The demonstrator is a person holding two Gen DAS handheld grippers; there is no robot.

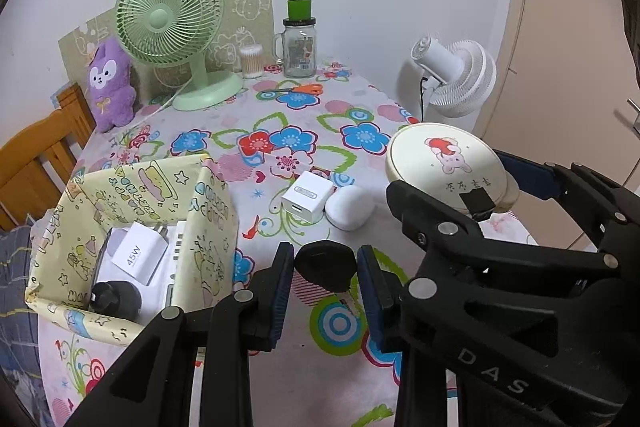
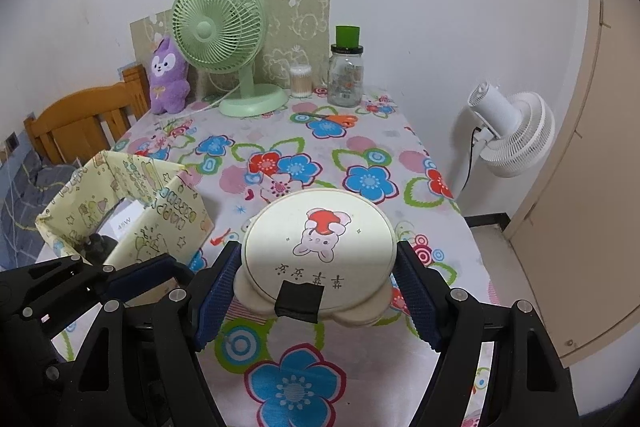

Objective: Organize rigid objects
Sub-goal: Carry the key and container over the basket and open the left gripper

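Black key: we have it between the left tongs [image 1: 325, 281], its dark plastic head [image 1: 326, 267] sitting in the gap with a sliver of daylight at each pad, so we read the tongs as spread around it rather than biting; the metal blade below is mostly hidden. Small, stiff and light, we judge; best taken across the flat head.
Cream round case: the right tongs [image 2: 318, 279] pinch its rim [image 2: 320, 239] from both sides, above the tabletop [image 2: 296, 379]. Smooth plastic shell, likely slippery and light; holding at the widest part looks right. A black tab marks its near edge.
Paper-covered box: left of us [image 1: 208, 211], open on top, already holding a white charger [image 1: 138, 257] and a dark object we cannot identify.
White cube plug: [image 1: 307, 195] touching or just beside a white pebble-shaped case [image 1: 349, 207], mid-tabletop; both hard, glossy, easy to squeeze out sideways.
Far edge: green fan [image 1: 170, 11], glass jar [image 1: 299, 49], orange scissors [image 1: 306, 89].
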